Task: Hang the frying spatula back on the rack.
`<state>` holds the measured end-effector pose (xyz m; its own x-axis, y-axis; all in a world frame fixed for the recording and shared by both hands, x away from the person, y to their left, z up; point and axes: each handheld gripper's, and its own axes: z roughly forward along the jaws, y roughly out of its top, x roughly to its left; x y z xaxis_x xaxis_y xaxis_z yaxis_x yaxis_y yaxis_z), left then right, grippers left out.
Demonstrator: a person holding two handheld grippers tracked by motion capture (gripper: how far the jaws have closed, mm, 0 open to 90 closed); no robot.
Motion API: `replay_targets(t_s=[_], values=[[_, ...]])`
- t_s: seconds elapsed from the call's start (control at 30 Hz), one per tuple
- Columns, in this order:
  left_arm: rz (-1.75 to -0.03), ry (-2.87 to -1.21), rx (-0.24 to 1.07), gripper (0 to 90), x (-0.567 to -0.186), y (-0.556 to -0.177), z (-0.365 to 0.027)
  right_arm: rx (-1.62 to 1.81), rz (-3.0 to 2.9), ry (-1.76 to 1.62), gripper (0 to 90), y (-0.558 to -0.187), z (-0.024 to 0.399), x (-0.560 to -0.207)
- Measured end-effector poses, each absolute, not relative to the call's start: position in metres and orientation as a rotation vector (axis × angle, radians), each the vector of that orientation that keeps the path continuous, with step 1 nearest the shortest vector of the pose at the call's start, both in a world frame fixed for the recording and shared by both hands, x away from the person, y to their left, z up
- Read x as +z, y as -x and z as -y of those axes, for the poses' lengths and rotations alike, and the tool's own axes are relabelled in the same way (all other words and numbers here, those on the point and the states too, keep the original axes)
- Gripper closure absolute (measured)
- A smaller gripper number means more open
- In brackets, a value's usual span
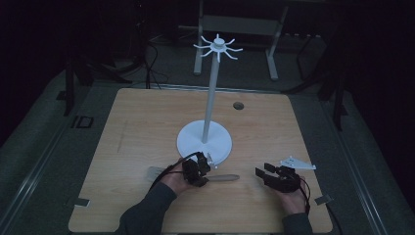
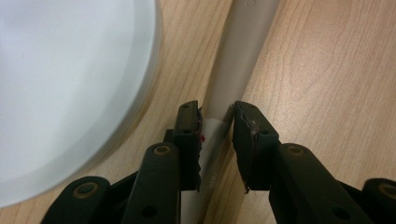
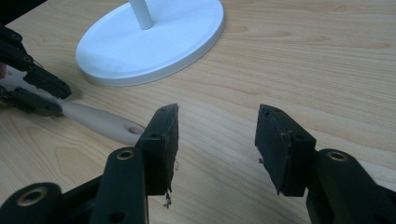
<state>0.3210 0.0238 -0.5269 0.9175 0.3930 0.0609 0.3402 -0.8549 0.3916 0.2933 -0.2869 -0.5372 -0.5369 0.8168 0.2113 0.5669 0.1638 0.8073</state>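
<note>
Closing the left gripper (image 2: pixel 215 122) on the utensil's pale handle (image 2: pixel 238 56), I had the pads (image 2: pixel 189 135) against both its sides, the piece still flat on the wooden table (image 1: pixel 137 127) just beside the rim of the white stand's base (image 1: pixel 204 141). My right gripper (image 3: pixel 217 140) hung with its jaws apart and nothing between them, short of the handle's holed end (image 3: pixel 133 129). To do the pickup well, I judged the grip needed to stay square across the handle, since a slim rounded shaft could roll or pivot if pinched off-centre. I would lift straight up and slowly, keeping clear of the base, then tilt only once it was free, so the hole could meet a hook on the crown (image 1: pixel 217 47).
</note>
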Motion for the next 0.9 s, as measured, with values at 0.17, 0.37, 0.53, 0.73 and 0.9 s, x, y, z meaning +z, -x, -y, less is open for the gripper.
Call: replay_targets(t_s=[0.17,0.37,0.53,0.73,0.9], values=[[-0.513,-2.717,0.181,72.0,-0.526,-0.319,-0.021,1.321,-2.166,-1.337,49.4,-0.293,0.288,-0.537],[-0.497,-2.733,0.158,71.0,-0.526,-0.321,-0.021,1.324,-2.180,-1.338,49.9,-0.294,0.287,-0.539],[-0.479,-2.766,0.145,68.3,-0.530,-0.321,-0.016,1.318,-2.187,-1.341,49.7,-0.294,0.287,-0.539],[-0.474,-2.786,0.164,69.2,-0.529,-0.324,-0.012,1.314,-2.190,-1.347,49.5,-0.295,0.286,-0.540],[-0.497,-2.785,0.199,71.8,-0.529,-0.327,-0.010,1.314,-2.189,-1.352,49.4,-0.295,0.286,-0.541]])
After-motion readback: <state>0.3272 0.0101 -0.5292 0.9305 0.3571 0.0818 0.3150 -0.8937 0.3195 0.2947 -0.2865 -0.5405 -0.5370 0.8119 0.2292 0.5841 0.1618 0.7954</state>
